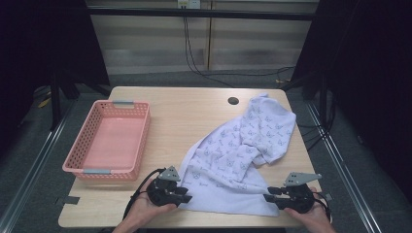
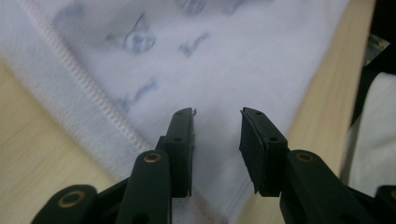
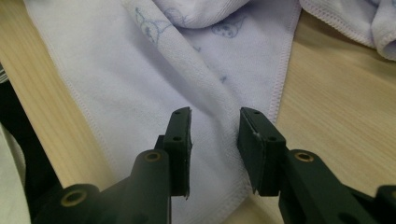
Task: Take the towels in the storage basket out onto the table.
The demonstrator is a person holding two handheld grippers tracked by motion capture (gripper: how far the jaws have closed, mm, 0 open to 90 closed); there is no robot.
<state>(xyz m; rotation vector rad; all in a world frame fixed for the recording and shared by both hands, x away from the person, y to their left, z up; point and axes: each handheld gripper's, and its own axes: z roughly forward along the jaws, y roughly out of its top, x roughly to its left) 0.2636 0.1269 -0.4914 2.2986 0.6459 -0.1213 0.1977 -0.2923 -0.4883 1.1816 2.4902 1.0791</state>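
Pale wooden worktop carries a white printed towel spread crumpled from its far right corner to the near edge, with a pink basket at the left edge. Left gripper and right gripper hover at the towel's two near corners, jaws spread, pinching nothing.

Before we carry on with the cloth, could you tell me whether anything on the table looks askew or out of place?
Only the white printed towel: it lies crumpled and diagonal, its far end bunched near the table's right edge. The pink basket sits upright. The left gripper and right gripper, both open, are at its near corners.
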